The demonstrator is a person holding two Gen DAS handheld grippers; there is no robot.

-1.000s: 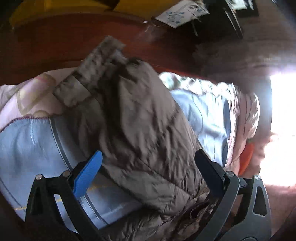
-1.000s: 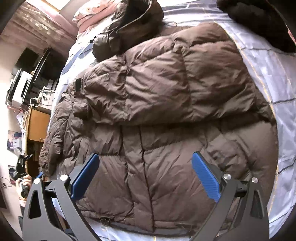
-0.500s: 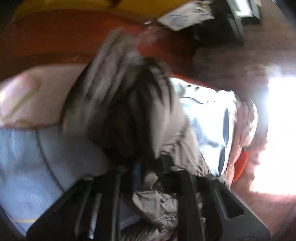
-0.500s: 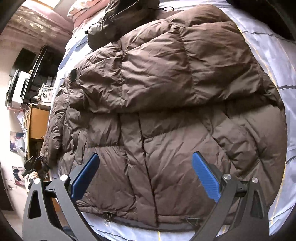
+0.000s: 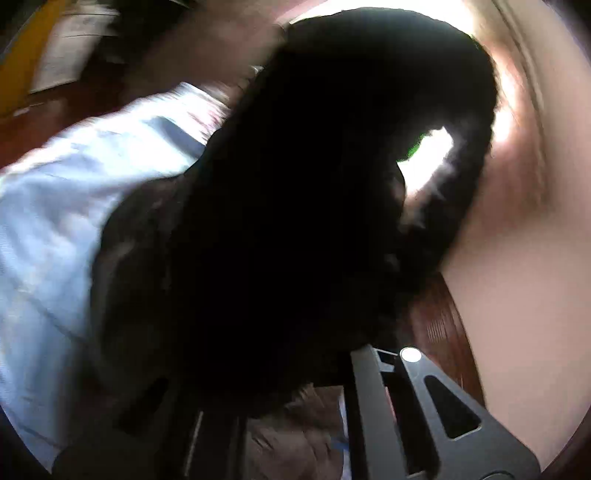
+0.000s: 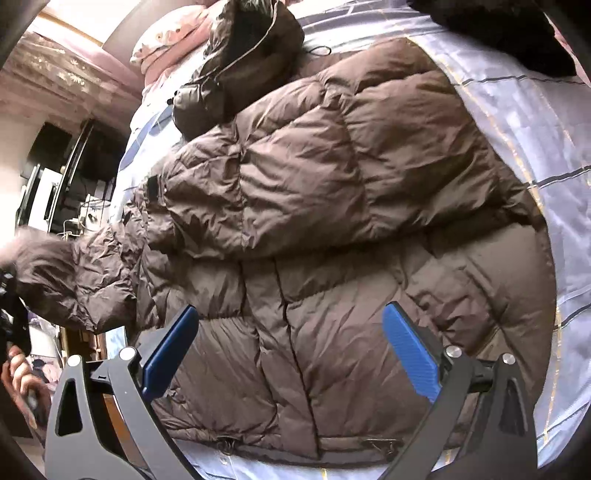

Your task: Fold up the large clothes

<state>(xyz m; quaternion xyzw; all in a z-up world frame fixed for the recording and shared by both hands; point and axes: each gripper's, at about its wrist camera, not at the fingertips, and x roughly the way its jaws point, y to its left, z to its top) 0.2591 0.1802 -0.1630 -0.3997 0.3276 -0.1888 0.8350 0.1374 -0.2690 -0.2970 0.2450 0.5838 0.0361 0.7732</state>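
Since 1.0 s ago, left gripper (image 5: 295,417) went from jaws spread over the sleeve to jaws drawn together on it, and the sleeve (image 6: 74,284) now hangs lifted off the left edge of the bed instead of lying alongside the coat. Left wrist view: heavily blurred, sleeve fabric fills most of frame as a dark backlit mass directly in front of the jaws; brown quilted fabric visible between the finger frames at bottom. Blue pads not visible; grip inferred from fabric bunched at the jaws. Right gripper (image 6: 291,350) hovers above the lower front of the brown down coat (image 6: 332,221), jaws wide apart, nothing between the blue pads (image 6: 410,350). Coat lies spread flat on the pale blue bedsheet (image 6: 517,122), one sleeve already folded across the chest, hood (image 6: 251,51) at the far end near the pink pillow (image 6: 170,48). Dark garment (image 6: 498,29) lies on the bed at upper right, apart from the coat.
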